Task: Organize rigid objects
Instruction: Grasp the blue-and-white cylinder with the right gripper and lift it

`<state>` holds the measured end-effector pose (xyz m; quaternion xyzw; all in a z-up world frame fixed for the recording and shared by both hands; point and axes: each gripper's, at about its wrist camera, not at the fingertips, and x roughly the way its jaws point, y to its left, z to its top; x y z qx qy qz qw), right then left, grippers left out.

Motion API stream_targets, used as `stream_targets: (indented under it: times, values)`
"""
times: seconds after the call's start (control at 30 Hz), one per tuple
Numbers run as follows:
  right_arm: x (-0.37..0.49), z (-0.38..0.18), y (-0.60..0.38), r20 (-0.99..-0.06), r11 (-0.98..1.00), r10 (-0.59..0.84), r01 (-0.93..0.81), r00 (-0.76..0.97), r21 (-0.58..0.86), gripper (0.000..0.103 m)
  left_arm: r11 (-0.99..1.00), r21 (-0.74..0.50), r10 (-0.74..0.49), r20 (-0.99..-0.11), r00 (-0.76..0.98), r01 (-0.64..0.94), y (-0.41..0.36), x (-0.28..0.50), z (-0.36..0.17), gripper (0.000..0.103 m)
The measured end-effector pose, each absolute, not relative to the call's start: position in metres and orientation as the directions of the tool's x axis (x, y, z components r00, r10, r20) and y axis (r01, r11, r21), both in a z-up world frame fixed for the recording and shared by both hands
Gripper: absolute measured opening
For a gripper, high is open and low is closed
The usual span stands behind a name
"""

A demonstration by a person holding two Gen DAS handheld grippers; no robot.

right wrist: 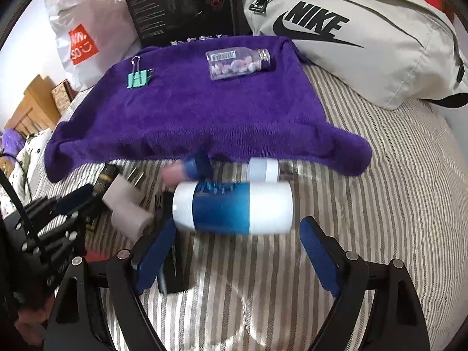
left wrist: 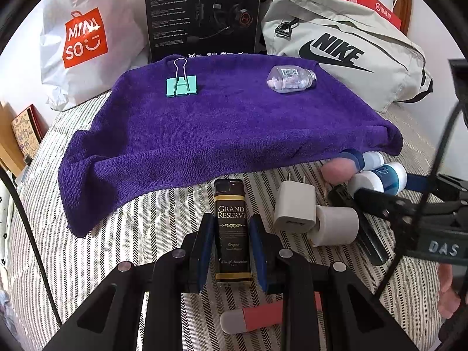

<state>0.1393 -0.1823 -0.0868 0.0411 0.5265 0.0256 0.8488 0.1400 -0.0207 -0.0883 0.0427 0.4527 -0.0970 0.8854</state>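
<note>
My left gripper [left wrist: 233,228] is shut on a dark Grand Reserve lighter [left wrist: 232,231] lying on the striped bed just in front of the purple towel [left wrist: 228,122]. A teal binder clip [left wrist: 181,85] and a clear pill bottle [left wrist: 291,79] lie on the towel. My right gripper [right wrist: 237,235] is open, its blue fingers on either side of a blue-and-white bottle [right wrist: 231,206] lying sideways on the bed. That bottle also shows in the left wrist view [left wrist: 380,180].
A white charger plug [left wrist: 295,207], a grey cylinder [left wrist: 336,225], a pink-and-grey tube [left wrist: 254,317], a small blue-white bottle [right wrist: 263,169] and a pink object [left wrist: 336,169] lie near the towel's front edge. Behind stand a Miniso bag [left wrist: 82,38], a black box [left wrist: 201,11] and a Nike bag [left wrist: 351,49].
</note>
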Motion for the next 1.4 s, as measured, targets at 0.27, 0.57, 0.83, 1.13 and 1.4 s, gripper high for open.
stream_targets:
  times: [0.27,0.57,0.83,1.13,1.4]
  values:
    - [0.138,-0.085,-0.195,-0.88,0.989,0.141,-0.018,0.453,0.149,0.077,0.975,-0.061,-0.174,-0.805,0.567,0.212,-0.014,0.141,-0.088,0.024]
    - [0.113,-0.071,-0.234,-0.878,0.991,0.125,-0.018,0.462,0.132,0.077,0.976,-0.046,-0.162,-0.802,0.575,0.211,-0.017,0.139,-0.089,0.024]
    - [0.116,-0.089,-0.225,-0.892,0.999,0.05,-0.018,0.45,0.047,0.077,0.977,-0.047,-0.163,-0.796,0.583,0.21,-0.017,0.138,-0.089,0.024]
    - [0.112,-0.081,-0.229,-0.883,0.998,0.06,-0.024,0.465,0.055,0.075,0.971,-0.12,-0.218,-0.794,0.567,0.205,-0.005,0.136,-0.087,0.023]
    - [0.108,-0.081,-0.228,-0.883,0.996,0.094,-0.04,0.46,0.085,0.075,0.972,-0.049,-0.174,-0.808,0.562,0.23,-0.013,0.135,-0.088,0.023]
